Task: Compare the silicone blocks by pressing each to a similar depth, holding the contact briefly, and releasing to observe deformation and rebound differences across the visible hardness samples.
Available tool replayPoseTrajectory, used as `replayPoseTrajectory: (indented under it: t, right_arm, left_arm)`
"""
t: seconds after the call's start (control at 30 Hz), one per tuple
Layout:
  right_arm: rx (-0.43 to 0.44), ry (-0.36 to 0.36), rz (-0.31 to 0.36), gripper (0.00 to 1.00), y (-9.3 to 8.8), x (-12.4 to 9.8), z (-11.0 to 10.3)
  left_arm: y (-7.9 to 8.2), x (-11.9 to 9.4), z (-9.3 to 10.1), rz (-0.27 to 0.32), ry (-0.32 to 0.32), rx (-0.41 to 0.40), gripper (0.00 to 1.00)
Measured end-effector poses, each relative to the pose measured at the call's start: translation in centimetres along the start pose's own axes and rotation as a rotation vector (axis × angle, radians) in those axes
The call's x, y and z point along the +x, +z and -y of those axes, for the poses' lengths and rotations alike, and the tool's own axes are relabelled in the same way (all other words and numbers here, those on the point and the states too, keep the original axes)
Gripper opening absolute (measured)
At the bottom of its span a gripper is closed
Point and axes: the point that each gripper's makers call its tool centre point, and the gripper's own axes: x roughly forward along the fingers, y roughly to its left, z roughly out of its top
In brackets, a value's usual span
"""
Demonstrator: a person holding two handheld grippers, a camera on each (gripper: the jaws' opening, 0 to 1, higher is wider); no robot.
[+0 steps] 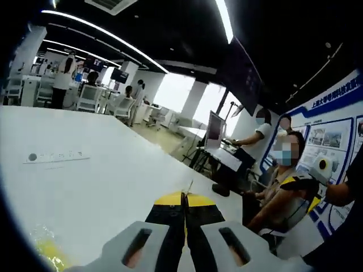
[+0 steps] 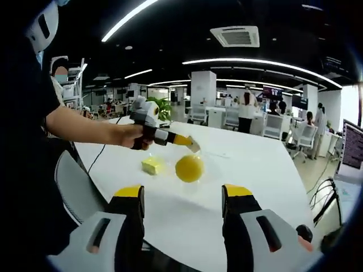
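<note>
Left gripper view: the left tool [image 1: 185, 199] has its jaws shut together, yellow tips touching, nothing between them, aimed out across the white surface [image 1: 113, 164]. A yellowish patch [image 1: 45, 252] sits at the low left edge, too blurred to identify. A small printed label [image 1: 57, 156] lies flat, well off to the left of the jaw line. Seated people and monitors lie beyond the surface's far edge. Right gripper view: the right tool [image 2: 184, 195] stands open, jaws well apart, holding nothing. Straight ahead between its tips lies the round yellow block [image 2: 189, 168]; just left of that, near but apart, the square pale yellow block [image 2: 151, 165]. The left tool [image 2: 191, 144], held in a hand [image 2: 129, 136], points in from the left, tip hovering just above and behind the round block, not clearly touching. Judgement: the left tool is nearer, and a short drop would press the round block; nothing stands in the way.
</note>
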Motion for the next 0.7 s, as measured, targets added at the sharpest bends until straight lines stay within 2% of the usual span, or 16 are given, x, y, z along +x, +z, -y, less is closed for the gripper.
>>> replayPoseTrajectory:
  t: [0.17,0.3,0.37,0.53,0.6,0.67,0.7]
  right_arm:
    - [0.009,-0.032,-0.015,0.49,-0.5,-0.8,0.9]
    - [0.015,-0.044,-0.023,0.49,-0.7,-1.1,1.3]
    - [0.018,-0.049,-0.026,0.49,-0.9,-1.1,1.5]
    - [0.029,-0.049,-0.040,0.48,-1.3,-0.7,1.6]
    - [0.028,-0.046,-0.043,0.48,-1.4,-0.5,1.5]
    - [0.025,-0.041,-0.050,0.47,-1.5,-0.5,1.3]
    - [0.023,-0.037,-0.052,0.47,-1.5,-0.5,1.1]
  left_arm:
    - [-1.0,-0.1,-3.0,0.008,0.051,-0.087,0.00]
    - [-0.7,-0.7,-5.4,0.035,0.101,-0.136,0.00]
    - [-0.8,-0.7,-5.8,0.027,0.095,-0.136,0.00]
    - [-1.0,-0.7,-7.6,0.016,0.142,-0.141,0.00]
    - [-1.3,-0.8,-8.6,0.021,0.171,-0.173,0.00]
    - [-1.6,-1.0,-9.9,0.033,0.228,-0.211,0.00]
    - [-1.8,-1.1,-10.6,0.047,0.248,-0.254,0.00]
